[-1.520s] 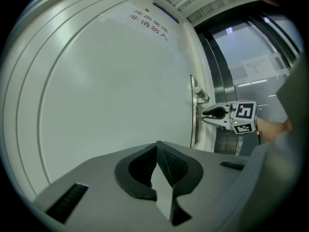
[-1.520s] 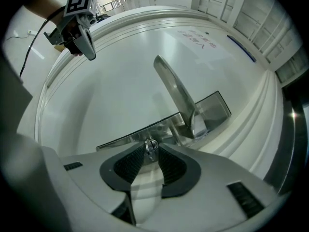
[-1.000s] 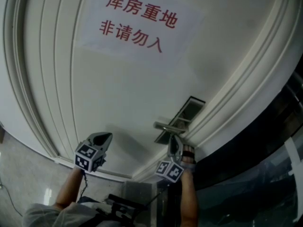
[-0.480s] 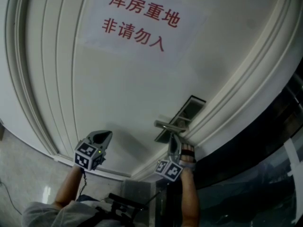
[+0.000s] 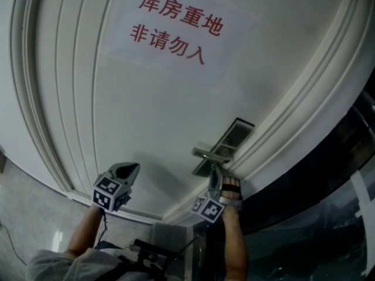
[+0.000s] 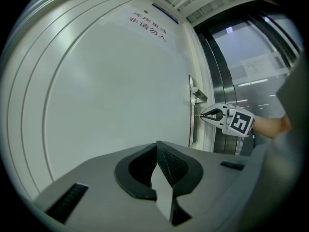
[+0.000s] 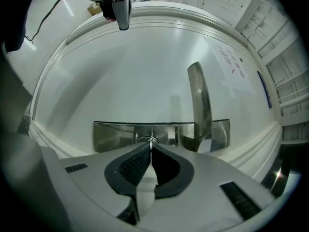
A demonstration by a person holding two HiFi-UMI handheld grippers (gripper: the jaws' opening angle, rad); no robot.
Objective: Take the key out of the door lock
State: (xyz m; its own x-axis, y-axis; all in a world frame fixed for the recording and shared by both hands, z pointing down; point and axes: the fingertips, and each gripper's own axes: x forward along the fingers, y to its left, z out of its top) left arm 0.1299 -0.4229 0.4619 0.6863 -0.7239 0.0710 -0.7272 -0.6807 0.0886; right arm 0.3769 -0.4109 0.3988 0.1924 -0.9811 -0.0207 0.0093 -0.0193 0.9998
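Two fingers of the right gripper [image 7: 151,146] pinch the small silver key [image 7: 152,139] in the lock; next, pull straight out; the left gripper [image 6: 157,147] waits, fingers pressed together

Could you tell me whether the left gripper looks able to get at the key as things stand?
Probably not. The right gripper is shut on the key at the lock plate and covers it, and the left gripper is shut and off to the side of the lock.

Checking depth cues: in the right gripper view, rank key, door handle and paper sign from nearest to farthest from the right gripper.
1. key, held in the right gripper.
2. door handle, just to the right.
3. paper sign, far upper right.
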